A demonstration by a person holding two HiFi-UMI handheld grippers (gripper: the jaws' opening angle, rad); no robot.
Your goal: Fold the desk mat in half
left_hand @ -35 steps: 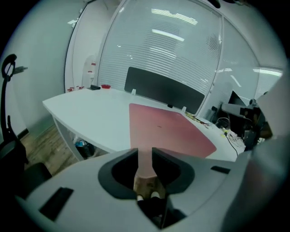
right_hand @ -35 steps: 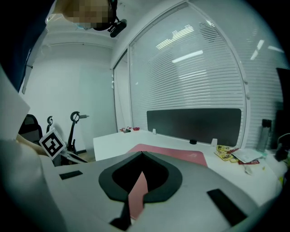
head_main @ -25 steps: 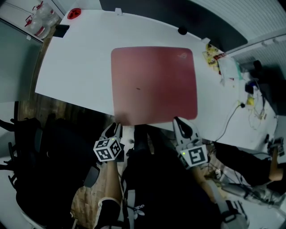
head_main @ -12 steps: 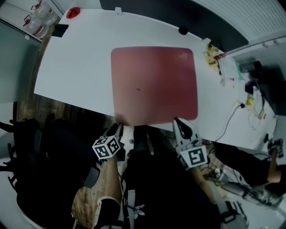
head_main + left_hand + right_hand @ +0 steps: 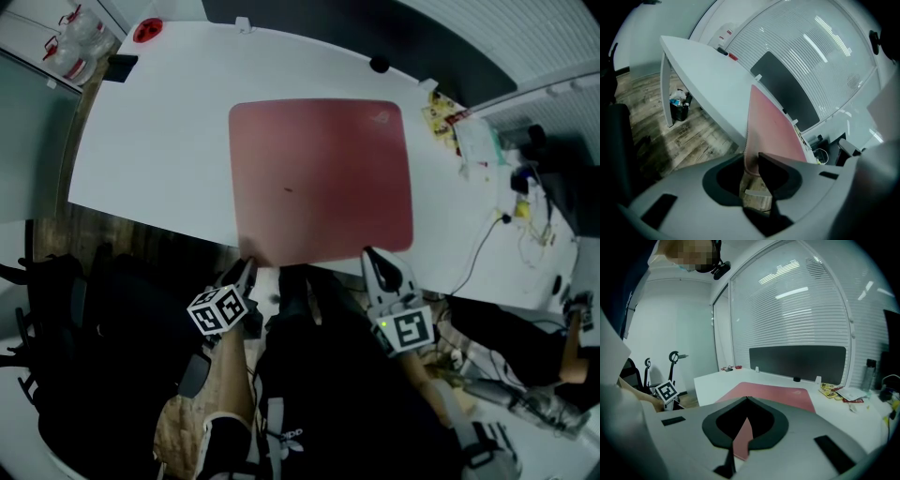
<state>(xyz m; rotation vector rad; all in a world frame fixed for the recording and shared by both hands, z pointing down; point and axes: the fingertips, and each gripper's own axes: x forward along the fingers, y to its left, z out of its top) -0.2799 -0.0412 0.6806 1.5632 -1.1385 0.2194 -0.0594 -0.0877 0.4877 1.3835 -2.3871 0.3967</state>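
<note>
Currently the desk mat [image 5: 319,173], red with rounded corners, lies flat and unfolded on the white desk [image 5: 159,141], occupying the centre of the surface, its near edge flush with or just over the desk's near edge. The left gripper [image 5: 247,272] stands at the mat's 7 o'clock corner. The left gripper view shows its jaws apart with that corner edge-on in the gap; the mat lies against one jaw, the other stands clear of it, and no grip is made. The right gripper [image 5: 375,261] stands at the 5 o'clock corner. The right gripper view shows its jaw tips brought together, with a strip of the mat's edge caught between them, so this corner is gripped. Both grippers point across the desk toward 12 o'clock. A red round item [image 5: 146,30] sits at the desk's 11 o'clock corner, a small black object [image 5: 379,64] at 1 o'clock, and loose packets [image 5: 448,114] at 2 o'clock, all well apart from the mat.
</note>
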